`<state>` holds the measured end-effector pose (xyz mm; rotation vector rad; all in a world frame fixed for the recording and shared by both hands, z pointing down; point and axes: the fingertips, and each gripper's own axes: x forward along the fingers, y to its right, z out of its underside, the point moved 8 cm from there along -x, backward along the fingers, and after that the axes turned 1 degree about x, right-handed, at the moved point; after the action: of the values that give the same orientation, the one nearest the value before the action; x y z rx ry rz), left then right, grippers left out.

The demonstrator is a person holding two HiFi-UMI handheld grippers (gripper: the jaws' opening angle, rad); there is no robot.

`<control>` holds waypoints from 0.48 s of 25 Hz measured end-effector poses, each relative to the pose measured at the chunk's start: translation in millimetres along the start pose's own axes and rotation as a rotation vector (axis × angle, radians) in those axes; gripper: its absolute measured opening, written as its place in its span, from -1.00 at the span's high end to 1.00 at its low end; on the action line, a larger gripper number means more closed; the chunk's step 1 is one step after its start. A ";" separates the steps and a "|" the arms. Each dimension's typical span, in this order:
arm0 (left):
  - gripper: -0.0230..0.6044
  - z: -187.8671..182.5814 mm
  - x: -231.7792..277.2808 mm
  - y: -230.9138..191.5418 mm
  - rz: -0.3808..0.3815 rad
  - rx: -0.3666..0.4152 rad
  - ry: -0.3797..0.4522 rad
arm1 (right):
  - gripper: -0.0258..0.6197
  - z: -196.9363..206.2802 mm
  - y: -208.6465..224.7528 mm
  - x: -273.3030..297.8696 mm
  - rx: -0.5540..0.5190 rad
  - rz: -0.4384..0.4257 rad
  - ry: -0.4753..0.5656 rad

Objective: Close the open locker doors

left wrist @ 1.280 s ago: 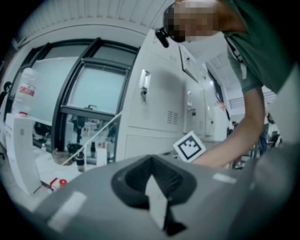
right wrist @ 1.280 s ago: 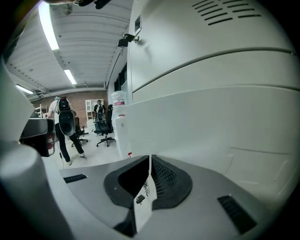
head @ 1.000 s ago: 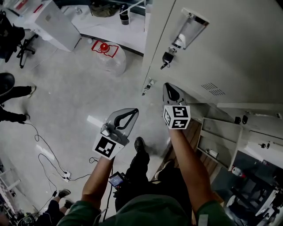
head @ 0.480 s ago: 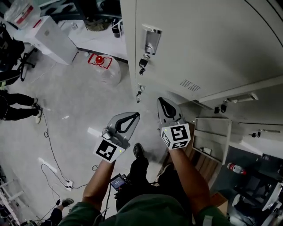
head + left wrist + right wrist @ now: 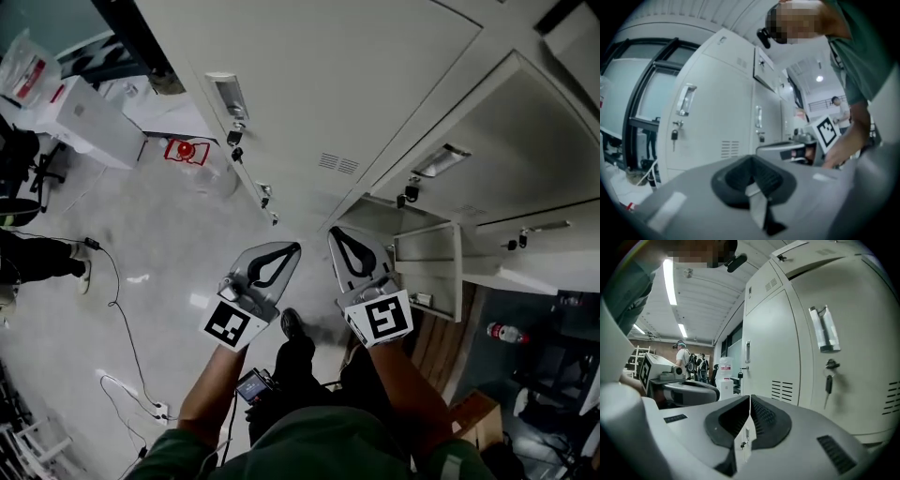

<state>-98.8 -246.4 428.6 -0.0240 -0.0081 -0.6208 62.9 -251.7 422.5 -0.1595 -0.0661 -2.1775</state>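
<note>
Since both grippers are closed on nothing, jaws pressed together, the sensible way to shut a door is to push with the flat of the tips rather than grasp. The right gripper (image 5: 337, 234) hangs near the open door (image 5: 429, 270), which juts out low on the lockers (image 5: 328, 75). The left gripper (image 5: 284, 250) is over the floor, apart from that door. I judge the right one should meet the door's outer face near its free edge, away from the hinge, and press steadily until it sits flush. The compartment (image 5: 378, 216) behind that door is in shadow, and nothing shows inside it. A closed door to the left has a key (image 5: 234, 152) in its lock.
</note>
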 end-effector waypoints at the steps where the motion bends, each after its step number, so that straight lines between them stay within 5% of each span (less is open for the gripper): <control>1: 0.92 -2.6 4.2 6.3 0.015 0.003 0.001 | 0.90 -2.6 1.9 -9.5 0.001 0.009 0.004; 12: 0.92 -5.1 51.5 89.2 0.164 0.010 -0.020 | 0.90 18.6 33.6 -130.5 0.055 0.152 -0.022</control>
<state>-5.1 -204.0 422.5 -0.0208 -0.0286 -0.4570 166.2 -163.0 422.4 -0.1522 -0.1220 -2.0207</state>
